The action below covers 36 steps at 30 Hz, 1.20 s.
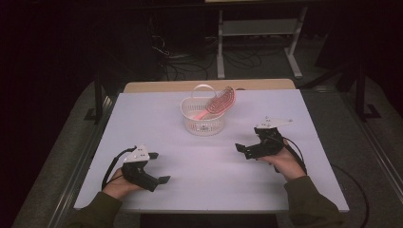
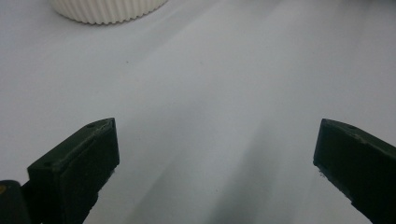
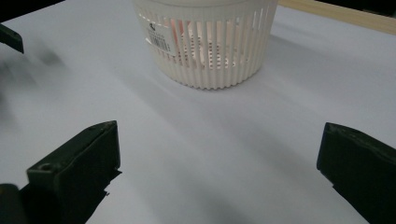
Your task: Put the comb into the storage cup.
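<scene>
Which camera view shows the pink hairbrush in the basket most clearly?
The high view: the pink hairbrush leans in the white basket, its oval head above the rim. In the right gripper view it shows as a pink glow through the basket's slats. The left gripper view catches the basket's ribbed base, so the brush cannot be told there.

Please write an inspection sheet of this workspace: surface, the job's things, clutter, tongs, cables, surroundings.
Surface: white table top, flat, on a wooden table whose edge shows at the far side.
Job's things: white slotted basket upright at the far middle; pink hairbrush stands tilted in it, its head above the rim.
Clutter: nothing seen.
Tongs: left tongs open, holding nothing, near the front left; right tongs open, holding nothing, in front of and to the right of the basket.
Cables: black cable loops from the left tongs; another trails from the right tongs.
Surroundings: dark room, grey floor, white frame and loose floor cables behind the table.
</scene>
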Available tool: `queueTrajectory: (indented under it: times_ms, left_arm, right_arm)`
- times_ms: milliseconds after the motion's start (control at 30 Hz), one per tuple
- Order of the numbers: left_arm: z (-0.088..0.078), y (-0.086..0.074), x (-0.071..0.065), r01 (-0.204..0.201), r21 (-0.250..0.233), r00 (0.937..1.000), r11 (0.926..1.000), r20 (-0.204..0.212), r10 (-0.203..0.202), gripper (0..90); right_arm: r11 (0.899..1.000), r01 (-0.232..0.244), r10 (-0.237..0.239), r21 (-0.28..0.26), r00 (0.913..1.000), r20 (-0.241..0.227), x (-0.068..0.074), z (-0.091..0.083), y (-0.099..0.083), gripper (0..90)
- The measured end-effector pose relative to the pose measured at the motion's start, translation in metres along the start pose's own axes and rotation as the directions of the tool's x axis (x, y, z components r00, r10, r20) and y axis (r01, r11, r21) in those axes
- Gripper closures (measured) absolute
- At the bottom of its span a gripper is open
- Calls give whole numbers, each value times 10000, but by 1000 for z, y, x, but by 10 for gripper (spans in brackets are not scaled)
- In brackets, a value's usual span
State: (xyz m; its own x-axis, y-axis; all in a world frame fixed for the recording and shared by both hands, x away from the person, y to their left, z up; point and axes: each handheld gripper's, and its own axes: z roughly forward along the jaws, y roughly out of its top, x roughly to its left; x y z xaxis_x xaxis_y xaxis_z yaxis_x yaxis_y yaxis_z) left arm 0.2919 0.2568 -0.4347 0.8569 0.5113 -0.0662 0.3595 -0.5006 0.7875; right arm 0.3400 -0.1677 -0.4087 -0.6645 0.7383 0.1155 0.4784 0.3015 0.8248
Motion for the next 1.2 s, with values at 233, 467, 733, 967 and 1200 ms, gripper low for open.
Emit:
queueTrajectory:
  times_ms: [233,467,733,967,1200]
  left_arm:
    - [0,0,0,-13,-11,10000,10000,6,13,0]
    - [0,0,0,-23,8,10000,10000,1,23,1]
    - [0,1,-1,-44,-9,10000,10000,33,44,0]
    - [0,1,-1,-51,-16,10000,10000,15,51,0]
    - [1,1,-1,1,-80,10000,10000,40,-1,1]
  right_arm:
    - [10000,18,-18,4,10000,22,4,-7,-12,0]
    - [10000,31,-31,47,10000,62,8,-13,-23,0]
    - [9999,-70,70,-92,9999,-86,10,-22,-35,0]
    - [9999,-79,79,65,10000,-23,11,-27,-49,0]
    - [9997,-91,90,214,10000,24,9,-32,-59,0]
